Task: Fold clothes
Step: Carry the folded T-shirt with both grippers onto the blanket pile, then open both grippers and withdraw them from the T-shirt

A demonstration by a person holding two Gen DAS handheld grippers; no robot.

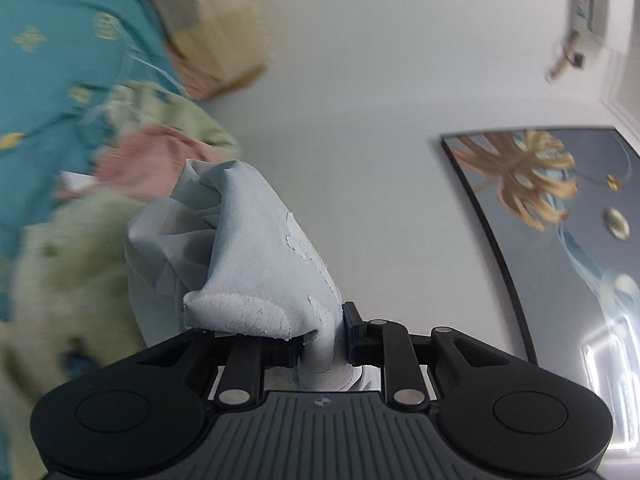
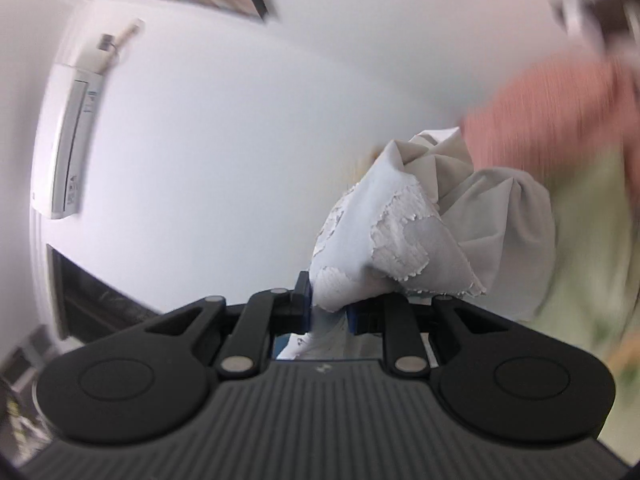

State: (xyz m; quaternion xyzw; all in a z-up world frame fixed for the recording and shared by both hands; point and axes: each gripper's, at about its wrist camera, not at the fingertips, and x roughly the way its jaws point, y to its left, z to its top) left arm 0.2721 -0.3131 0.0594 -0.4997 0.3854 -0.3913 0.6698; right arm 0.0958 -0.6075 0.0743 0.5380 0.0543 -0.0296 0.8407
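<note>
left gripper: the black two-finger left gripper (image 1: pixel 322 350) is clamped tight on a bunched fold of the pale blue-grey cotton garment with cracked white print (image 1: pixel 240 264); the cloth is squeezed between the blue pads and pokes out behind the jaws toward the camera

right gripper: same deal, the black two-finger right gripper (image 2: pixel 329 314) is pinching a wad of that garment (image 2: pixel 404 236), with the jaws nearly together and fabric stuffed in the gap

garment: held up in the air in front of the white wall (image 1: pixel 360 80), crumpled and puffed up ahead of both sets of fingers, with the flaky white print facing the cameras

pile: blurry light green fabric (image 1: pixel 72 272), a pink piece (image 1: pixel 144 164) and teal cloth with gold motifs (image 1: pixel 60 40) sit to the left in the left wrist view

wall stuff: a dark-framed painting with golden swirls (image 1: pixel 540 208) and a white wall-mounted air conditioner (image 2: pixel 68 140)
</note>
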